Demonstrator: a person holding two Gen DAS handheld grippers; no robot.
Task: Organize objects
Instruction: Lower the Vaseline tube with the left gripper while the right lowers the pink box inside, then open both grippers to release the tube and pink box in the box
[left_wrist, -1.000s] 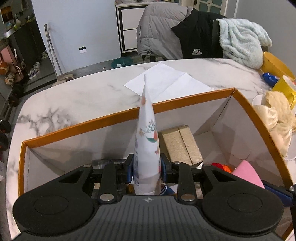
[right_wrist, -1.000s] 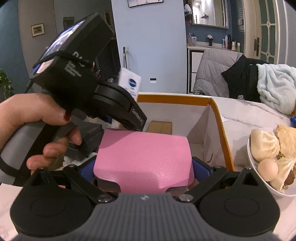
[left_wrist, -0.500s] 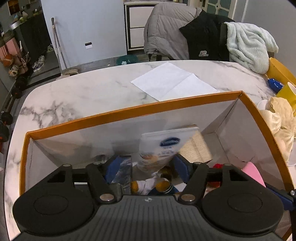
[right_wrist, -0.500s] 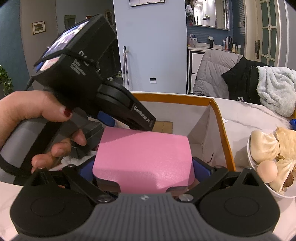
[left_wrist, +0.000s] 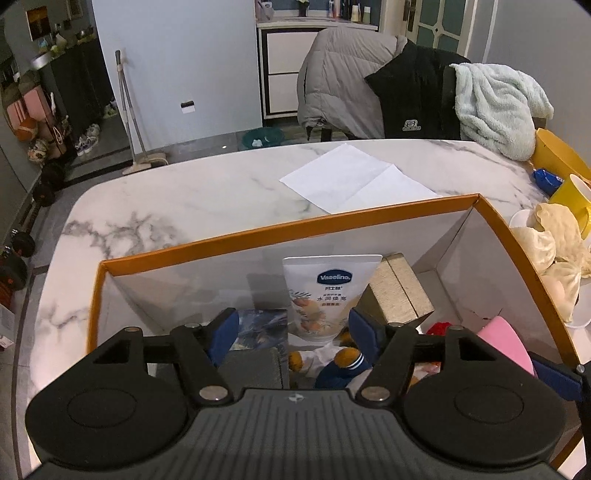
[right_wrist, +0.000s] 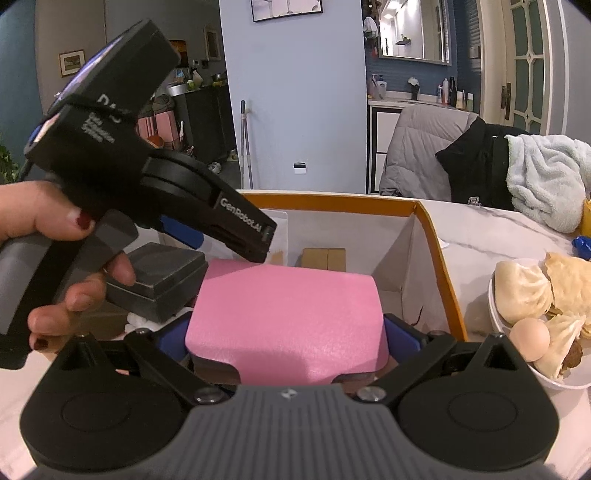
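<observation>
An orange-rimmed white cardboard box (left_wrist: 258, 234) stands on the marble table. A white Vaseline tube (left_wrist: 332, 291) leans against its far wall, free of any grip. My left gripper (left_wrist: 291, 328) hangs open over the box, a little back from the tube, nothing between its blue pads. In the right wrist view a hand holds that left gripper (right_wrist: 225, 240) over the box's left part. My right gripper (right_wrist: 288, 332) is shut on a pink case (right_wrist: 288, 317) at the box's near right side. The pink case (left_wrist: 502, 339) also shows in the left wrist view.
Inside the box lie a tan block (left_wrist: 399, 291), a dark grey box (left_wrist: 258, 365), a plush toy (left_wrist: 332, 362) and something red (left_wrist: 439, 328). A white paper (left_wrist: 354, 181) lies beyond the box. A bowl of buns (right_wrist: 535, 295) and a yellow cup (left_wrist: 569, 195) stand to the right.
The left gripper held the tube upright a second ago. Its jaws have opened and the tube has dropped to lean on the box's far wall. The right gripper has not moved.
</observation>
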